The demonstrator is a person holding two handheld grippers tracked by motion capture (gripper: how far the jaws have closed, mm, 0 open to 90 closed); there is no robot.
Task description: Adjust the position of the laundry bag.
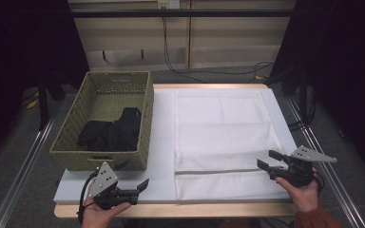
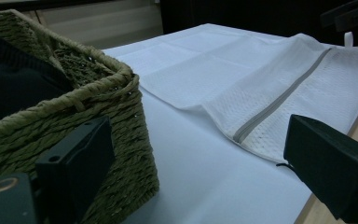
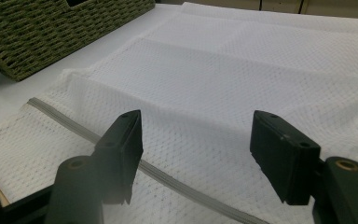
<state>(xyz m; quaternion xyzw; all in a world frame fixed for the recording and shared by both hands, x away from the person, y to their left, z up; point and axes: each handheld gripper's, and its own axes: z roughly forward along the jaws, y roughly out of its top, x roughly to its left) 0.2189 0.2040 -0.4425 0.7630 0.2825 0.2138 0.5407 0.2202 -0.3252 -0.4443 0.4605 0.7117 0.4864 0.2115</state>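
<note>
1. the left tongs (image 1: 142, 185) sit low at the near edge of the desk (image 1: 161, 156) - spread apart, pinching nothing.
2. the right tongs (image 1: 264, 160) are at the near right side, spread wide too, with nothing between them.
3. the white mesh bag (image 1: 223, 137) lies flat on the desk, and the right tongs hang just over its near right edge.
4. a grey zipper (image 1: 218, 172) runs across the bag near its front.
5. a woven basket (image 1: 100, 159) stands at the left, just beside the bag - dark clothes (image 1: 111, 133) lie inside it.
</note>
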